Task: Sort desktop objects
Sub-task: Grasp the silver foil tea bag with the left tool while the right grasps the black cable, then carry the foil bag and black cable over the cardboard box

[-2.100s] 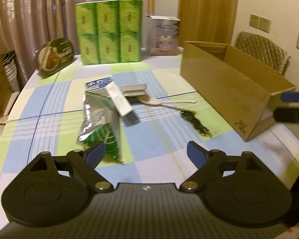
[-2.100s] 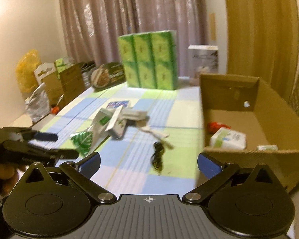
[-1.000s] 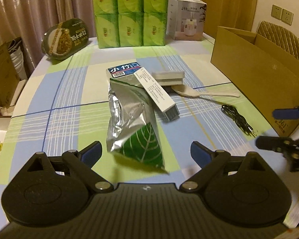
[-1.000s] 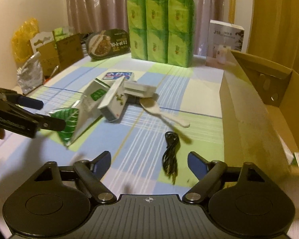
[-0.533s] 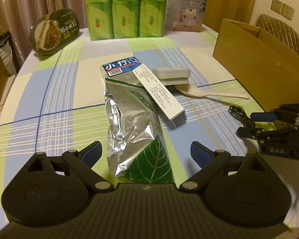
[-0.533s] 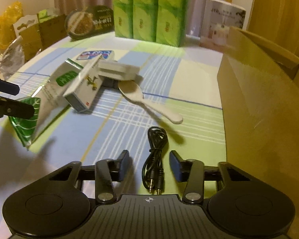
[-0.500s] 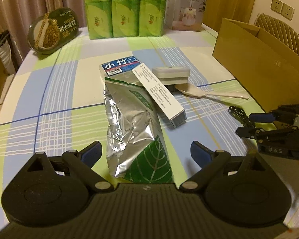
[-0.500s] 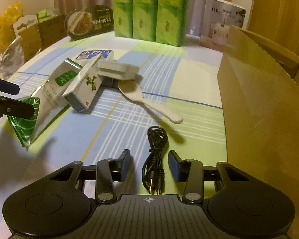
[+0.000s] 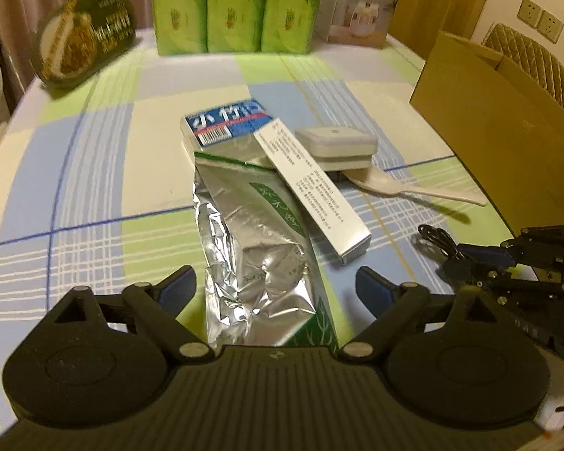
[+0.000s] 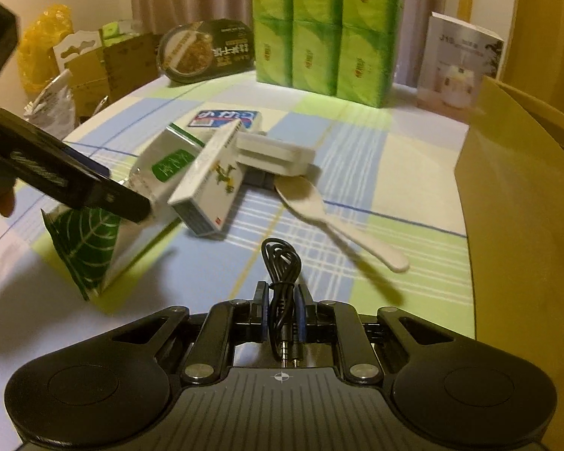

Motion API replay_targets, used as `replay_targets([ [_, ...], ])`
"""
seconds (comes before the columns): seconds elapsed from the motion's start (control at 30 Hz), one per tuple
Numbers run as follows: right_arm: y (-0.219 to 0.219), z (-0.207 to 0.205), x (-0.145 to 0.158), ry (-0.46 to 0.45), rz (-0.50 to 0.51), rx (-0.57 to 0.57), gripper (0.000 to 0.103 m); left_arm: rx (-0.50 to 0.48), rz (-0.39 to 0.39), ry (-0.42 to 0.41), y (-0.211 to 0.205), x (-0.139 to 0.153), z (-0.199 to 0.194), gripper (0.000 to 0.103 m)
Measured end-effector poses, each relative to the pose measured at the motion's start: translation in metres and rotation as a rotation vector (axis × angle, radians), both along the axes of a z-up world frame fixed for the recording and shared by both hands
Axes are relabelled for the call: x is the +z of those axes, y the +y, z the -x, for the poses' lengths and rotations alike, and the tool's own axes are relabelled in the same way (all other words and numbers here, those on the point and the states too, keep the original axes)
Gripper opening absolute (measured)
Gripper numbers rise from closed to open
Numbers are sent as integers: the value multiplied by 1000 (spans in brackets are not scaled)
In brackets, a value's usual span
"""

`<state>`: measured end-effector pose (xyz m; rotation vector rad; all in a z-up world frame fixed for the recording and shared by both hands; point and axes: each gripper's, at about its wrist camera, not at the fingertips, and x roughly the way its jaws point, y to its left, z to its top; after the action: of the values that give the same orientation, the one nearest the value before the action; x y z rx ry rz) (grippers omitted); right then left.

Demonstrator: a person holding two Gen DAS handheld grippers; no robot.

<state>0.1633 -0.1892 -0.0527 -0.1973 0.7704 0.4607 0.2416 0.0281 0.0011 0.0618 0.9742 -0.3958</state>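
Right claw clamped on the black audio cable, pads on the bundled strands just ahead of the plugs; the coil lies on the desk in front. Cable is light and floppy, so the loop will likely dangle and swing; gripping the whole bundle is the safe hold. Left claw wide apart, straddling the foil tea bag, not touching. Bag looks crinkly, slick and light; best pinched at the flat sealed end. Cardboard box sits right, beside the spoon.
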Motion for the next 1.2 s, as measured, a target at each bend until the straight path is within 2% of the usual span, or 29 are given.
replay_targets([
  [0.07, 3, 0, 1, -13, 15, 11, 11, -11, 8, 45, -2, -3, -9, 78],
  [0.27, 6, 0, -4, -1, 25, 18, 11, -40, -60, 102, -8, -5, -32, 76],
  [0.37, 5, 3, -5, 5, 20, 20, 11, -25, -43, 173, -4, -17, -42, 77],
  [0.4, 5, 4, -5, 7, 17, 22, 11, -25, -43, 166, -4, -17, -42, 76],
  [0.47, 4, 7, -3, 10, 10, 25, 11, -34, -50, 166, -6, -15, -39, 66],
  [0.53, 0, 11, 0, 17, -3, 23, 11, -42, -63, 162, -9, -12, -34, 61],
  [0.7, -12, 34, 6, 43, -28, 23, 11, -55, -61, 187, -19, -6, 1, 56],
  [0.97, -47, 94, 4, 101, -47, -11, 11, -150, -53, 242, -60, 5, 94, 55],
  [1.07, -57, 113, 2, 105, -52, -34, 11, -169, -57, 252, -73, 6, 114, 58],
  [1.2, -64, 130, 3, 86, -44, -44, 11, -157, -108, 250, -81, -1, 122, 66],
])
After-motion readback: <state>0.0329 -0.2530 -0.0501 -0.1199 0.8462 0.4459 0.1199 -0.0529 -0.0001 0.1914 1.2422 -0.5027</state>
